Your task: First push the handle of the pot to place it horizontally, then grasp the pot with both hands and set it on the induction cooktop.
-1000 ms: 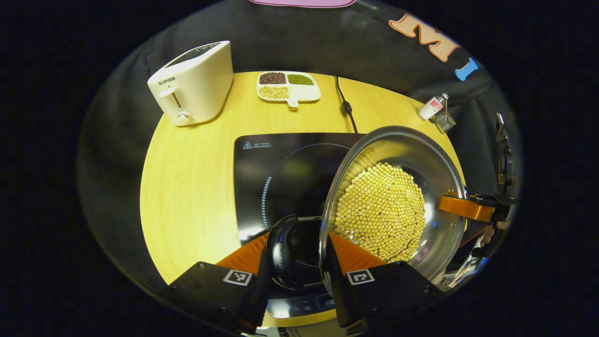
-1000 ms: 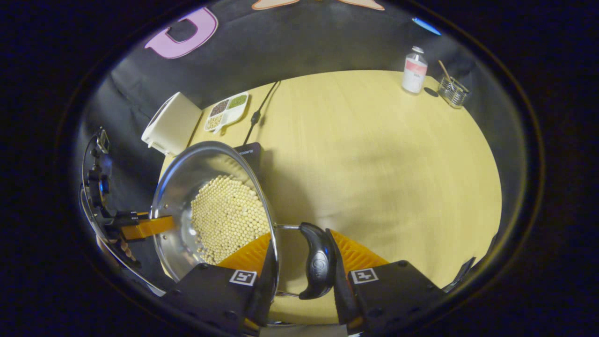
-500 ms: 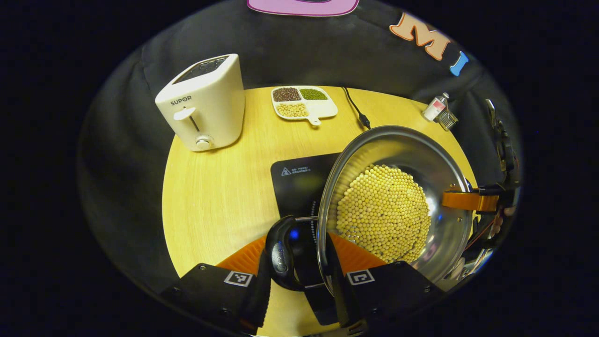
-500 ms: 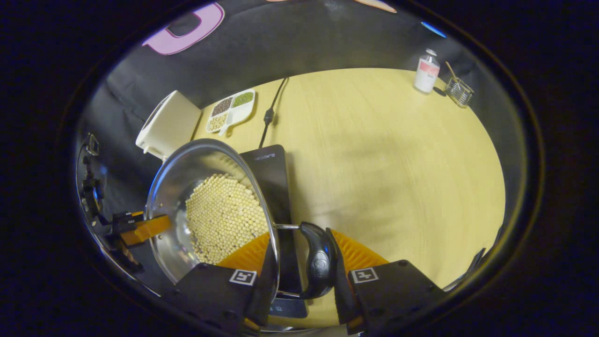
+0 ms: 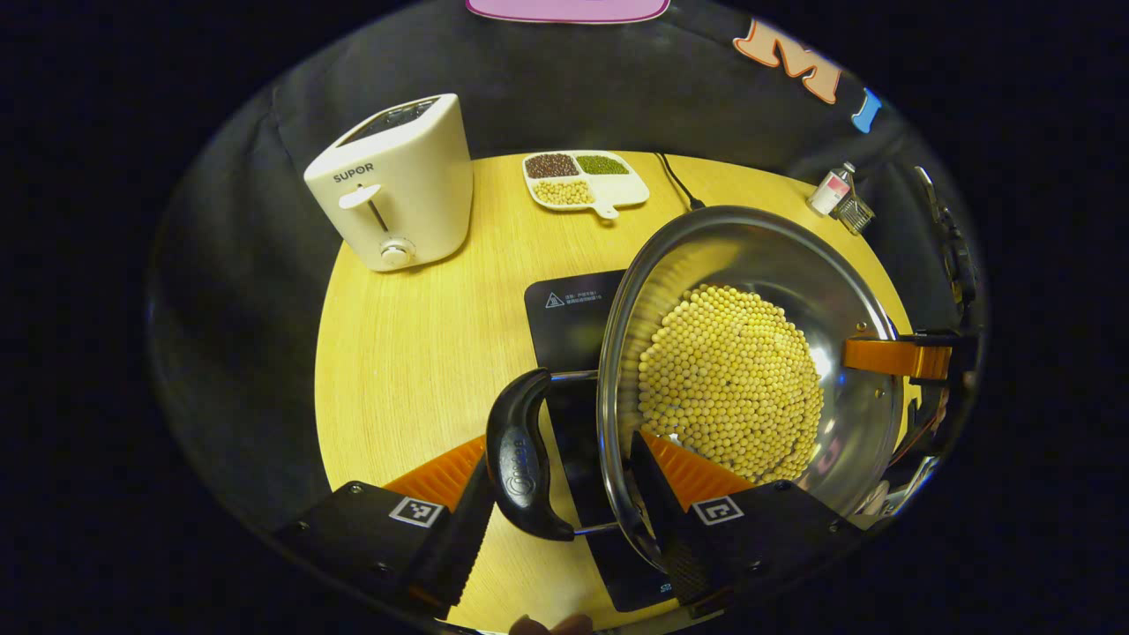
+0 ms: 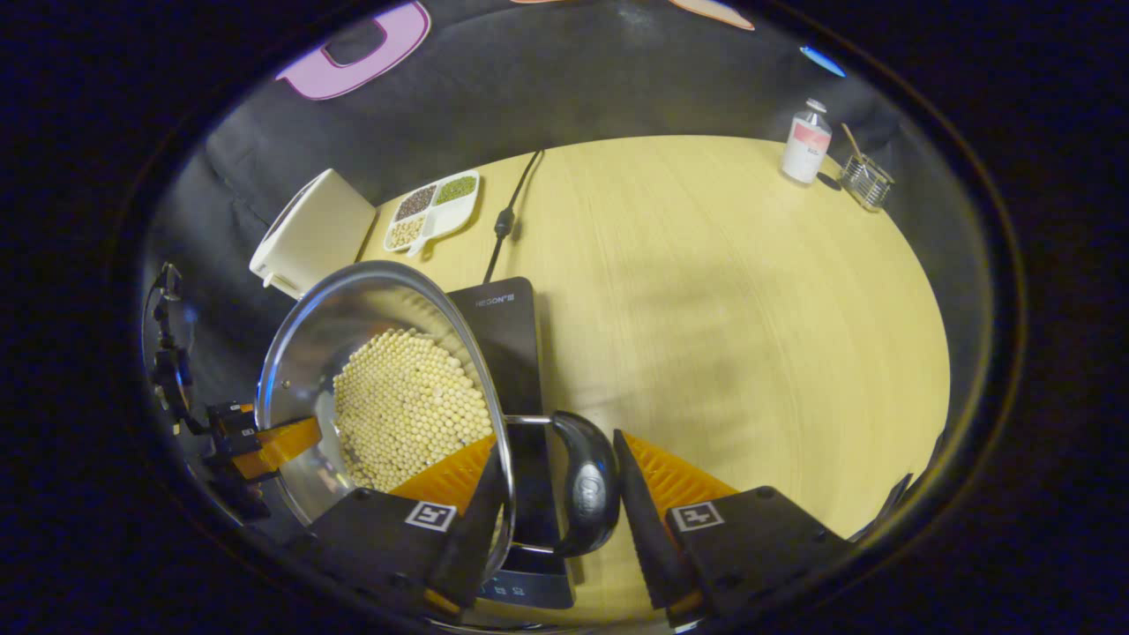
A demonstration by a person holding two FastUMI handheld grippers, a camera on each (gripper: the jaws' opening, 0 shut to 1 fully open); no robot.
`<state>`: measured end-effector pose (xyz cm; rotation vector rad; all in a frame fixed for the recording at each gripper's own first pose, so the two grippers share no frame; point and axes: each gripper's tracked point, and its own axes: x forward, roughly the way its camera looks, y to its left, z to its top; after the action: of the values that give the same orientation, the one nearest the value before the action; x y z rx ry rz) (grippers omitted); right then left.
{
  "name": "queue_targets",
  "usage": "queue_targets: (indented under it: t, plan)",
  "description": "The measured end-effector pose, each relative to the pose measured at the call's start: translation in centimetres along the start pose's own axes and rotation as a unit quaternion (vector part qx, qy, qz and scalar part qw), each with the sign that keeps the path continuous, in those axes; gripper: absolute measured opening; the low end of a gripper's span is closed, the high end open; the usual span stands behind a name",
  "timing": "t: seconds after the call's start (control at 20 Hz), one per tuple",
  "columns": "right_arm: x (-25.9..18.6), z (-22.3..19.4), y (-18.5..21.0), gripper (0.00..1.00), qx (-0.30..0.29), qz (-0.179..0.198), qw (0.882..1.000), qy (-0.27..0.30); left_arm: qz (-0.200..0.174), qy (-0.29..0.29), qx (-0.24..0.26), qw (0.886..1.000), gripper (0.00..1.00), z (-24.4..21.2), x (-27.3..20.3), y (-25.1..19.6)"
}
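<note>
In the left gripper view, a toaster (image 5: pixel 395 187) stands far left, then a divided dish (image 5: pixel 585 179) of three kinds of beans. The pot (image 5: pixel 750 370), full of yellow beans, sits over the cooktop (image 5: pixel 569 309). The left gripper (image 5: pixel 564 507) is spread around its side handle (image 5: pixel 519 463); the right gripper (image 6: pixel 551 503) likewise brackets the opposite handle (image 6: pixel 589 485), apart from it.
</note>
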<state>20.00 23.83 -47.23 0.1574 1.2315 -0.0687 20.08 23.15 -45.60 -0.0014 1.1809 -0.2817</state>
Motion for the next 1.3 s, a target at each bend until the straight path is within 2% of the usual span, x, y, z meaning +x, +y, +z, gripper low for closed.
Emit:
queue_targets:
  t: [0.05,0.3,0.4,0.6,0.7,0.85,1.05,1.15,1.25,1.3]
  plan:
    - [-0.3,0.0,0.0,0.81,0.001,0.003,1.000,-0.002,0.004,-0.009,0.000,1.000,0.87,0.2,-0.3,0.0]
    - [-2.4,0.5,0.0,0.78,-0.004,0.019,0.999,-0.029,0.027,-0.039,0.001,0.999,0.86,1.0,-2.2,0.4]
    - [-3.6,0.6,-0.4,0.81,-0.011,0.027,0.999,-0.044,0.040,-0.055,0.002,0.998,0.86,1.2,-3.2,0.2]
    - [-5.9,0.4,-1.2,0.89,-0.017,0.063,0.996,-0.064,0.078,-0.081,0.009,0.994,0.87,1.7,-5.8,-0.2]
    - [-7.1,0.5,-2.1,0.85,-0.025,0.083,0.993,-0.076,0.101,-0.100,0.003,0.990,0.87,2.1,-7.9,-0.8]
    - [-9.9,0.7,-4.0,0.86,-0.025,0.111,0.988,-0.104,0.126,-0.123,-0.010,0.984,0.87,1.8,-11.1,-3.2]
    - [-13.3,1.0,-6.6,0.85,-0.058,0.137,0.976,-0.158,0.162,-0.169,-0.008,0.972,0.90,1.2,-15.6,-6.9]
    - [-14.3,0.7,-7.5,0.89,-0.066,0.156,0.970,-0.174,0.171,-0.195,-0.010,0.966,0.89,0.7,-17.5,-9.1]
    - [-15.7,0.4,-8.1,0.85,-0.066,0.168,0.966,-0.186,0.179,-0.210,-0.012,0.961,0.89,-0.1,-19.1,-11.1]
    - [-16.6,0.4,-8.5,0.89,-0.063,0.172,0.963,-0.196,0.183,-0.221,-0.011,0.958,0.89,-0.2,-20.1,-11.9]
